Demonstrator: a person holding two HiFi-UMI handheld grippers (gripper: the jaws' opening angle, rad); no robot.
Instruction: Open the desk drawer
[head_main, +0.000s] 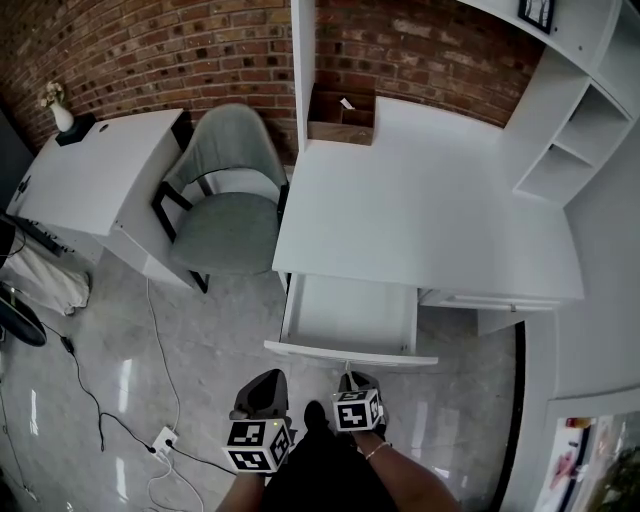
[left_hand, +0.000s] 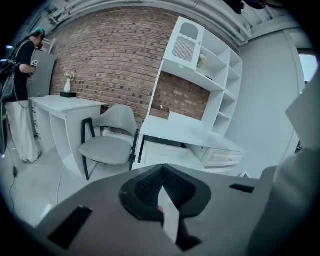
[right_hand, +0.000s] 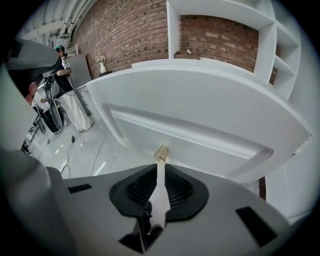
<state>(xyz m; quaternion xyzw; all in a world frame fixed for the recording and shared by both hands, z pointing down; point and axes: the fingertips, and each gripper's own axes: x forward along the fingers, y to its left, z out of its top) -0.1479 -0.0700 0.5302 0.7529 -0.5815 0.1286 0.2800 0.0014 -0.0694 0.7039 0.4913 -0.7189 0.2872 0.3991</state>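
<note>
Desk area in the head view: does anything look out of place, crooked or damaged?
Only the drawer stands out: it is pulled far out from under the desk and looks empty. The right gripper grips its thin white pull. Nothing looks spilled or broken.

Brick wall, grey chair, glossy grey floor.

We find the white surface beyond the jaws; one brown box rests at its far edge.
</note>
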